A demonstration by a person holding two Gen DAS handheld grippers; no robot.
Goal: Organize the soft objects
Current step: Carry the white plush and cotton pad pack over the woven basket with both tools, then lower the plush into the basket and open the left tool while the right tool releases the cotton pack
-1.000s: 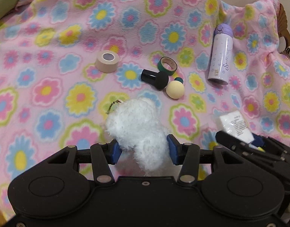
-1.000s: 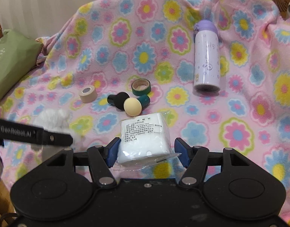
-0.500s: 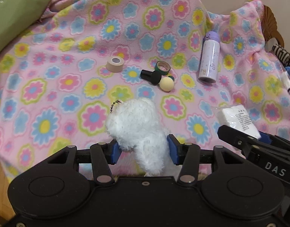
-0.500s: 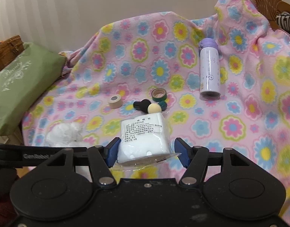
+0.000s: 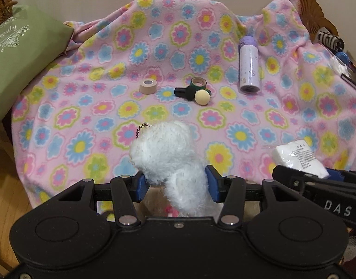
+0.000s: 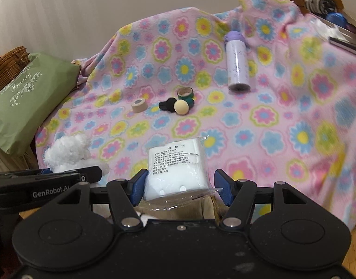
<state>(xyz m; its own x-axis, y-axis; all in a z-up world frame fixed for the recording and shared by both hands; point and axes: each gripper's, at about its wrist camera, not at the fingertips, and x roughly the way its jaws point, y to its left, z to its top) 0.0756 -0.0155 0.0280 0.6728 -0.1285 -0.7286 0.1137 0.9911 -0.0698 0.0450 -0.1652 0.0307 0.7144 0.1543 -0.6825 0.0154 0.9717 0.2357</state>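
My left gripper (image 5: 175,182) is shut on a white fluffy plush toy (image 5: 164,155) with a small ball chain, held above the front edge of the flowered blanket (image 5: 89,107). My right gripper (image 6: 178,187) is shut on a white pack of pads in clear plastic (image 6: 175,167) with printed text. Each held thing shows in the other view: the pack (image 5: 298,158) at the right, the plush (image 6: 68,152) at the left.
On the blanket lie a beige tape roll (image 5: 148,86), a green tape roll (image 5: 199,83), a black and a cream sponge puff (image 5: 202,97) and a lilac bottle (image 5: 248,67). A green cushion (image 5: 17,58) and wicker basket (image 6: 8,67) are at left. Wooden floor (image 5: 6,193) lies below.
Both grippers have pulled back and up from the blanket with their objects, so much more of the blanket, the cushion and the floor show now. Both grips are unchanged.
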